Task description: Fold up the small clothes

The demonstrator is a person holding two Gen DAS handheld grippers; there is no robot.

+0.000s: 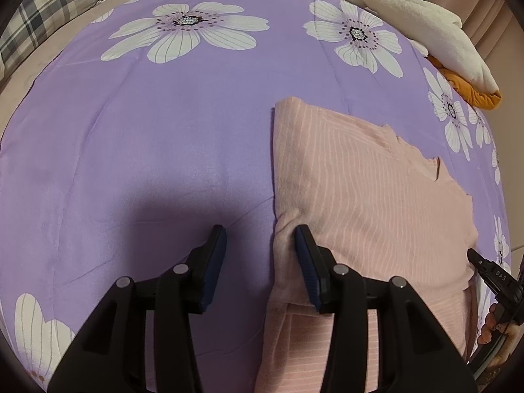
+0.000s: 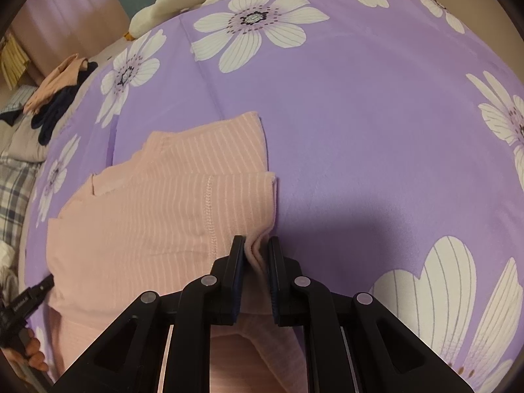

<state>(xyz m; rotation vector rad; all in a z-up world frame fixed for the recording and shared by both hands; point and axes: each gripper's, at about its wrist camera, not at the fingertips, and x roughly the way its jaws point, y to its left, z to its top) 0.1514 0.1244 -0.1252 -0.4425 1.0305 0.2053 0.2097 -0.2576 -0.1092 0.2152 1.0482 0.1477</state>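
A pink striped garment [image 1: 353, 177] lies partly folded on the purple flowered bedspread [image 1: 157, 137]. My left gripper [image 1: 260, 232] is open at the garment's left edge, with its right finger on the cloth and its left finger over the bedspread. In the right wrist view the same garment [image 2: 157, 209] lies left of centre. My right gripper [image 2: 257, 244] is shut on a bunched fold of the garment's right edge. The other gripper's tip shows at the edge of each view.
A white plush blanket [image 1: 425, 26] and an orange cloth [image 1: 475, 95] lie at the far right of the bed. A plaid pillow [image 1: 42, 23] is at the far left. A pile of pink and dark clothes [image 2: 55, 91] lies off the bed's side.
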